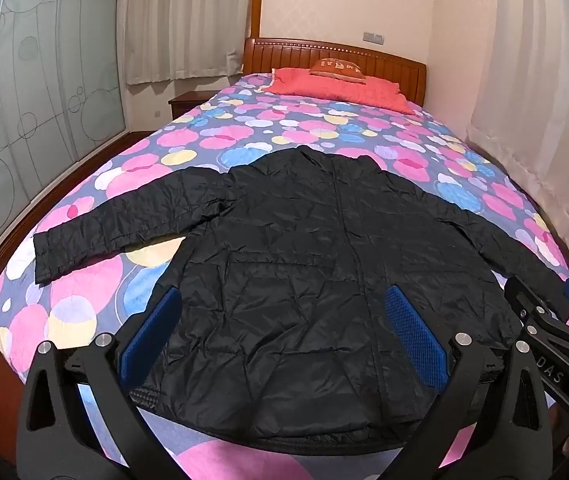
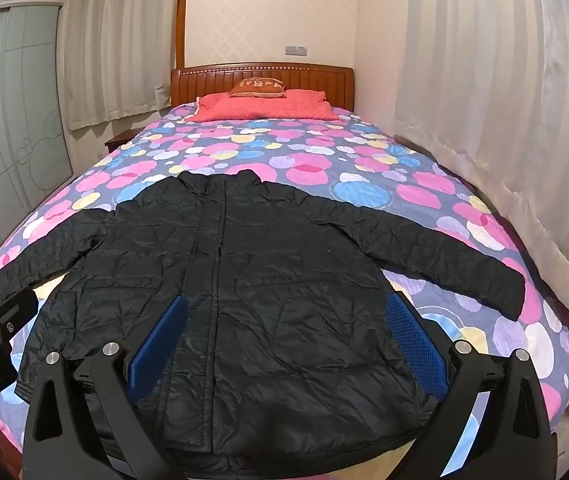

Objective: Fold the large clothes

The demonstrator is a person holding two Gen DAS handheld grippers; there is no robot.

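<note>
Black jacket (image 1: 316,264) spread flat on bed (image 1: 84,288), sleeves out. Left cuff (image 1: 44,256) visible in left view only, right cuff (image 2: 512,292) in right. Left gripper (image 1: 284,332) and right gripper (image 2: 288,340) both with jaws released, above the hem.

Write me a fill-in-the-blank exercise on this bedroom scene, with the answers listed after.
1. The quilted puffer jacket lying flat on the bed is ____ in colour.
2. Both sleeves of the jacket are spread ____ from its body.
3. The left gripper and the right gripper both have their blue-padded jaws ____.
4. The red pillow lies against the ____ headboard.

Missing words: black; outward; open; wooden
</note>
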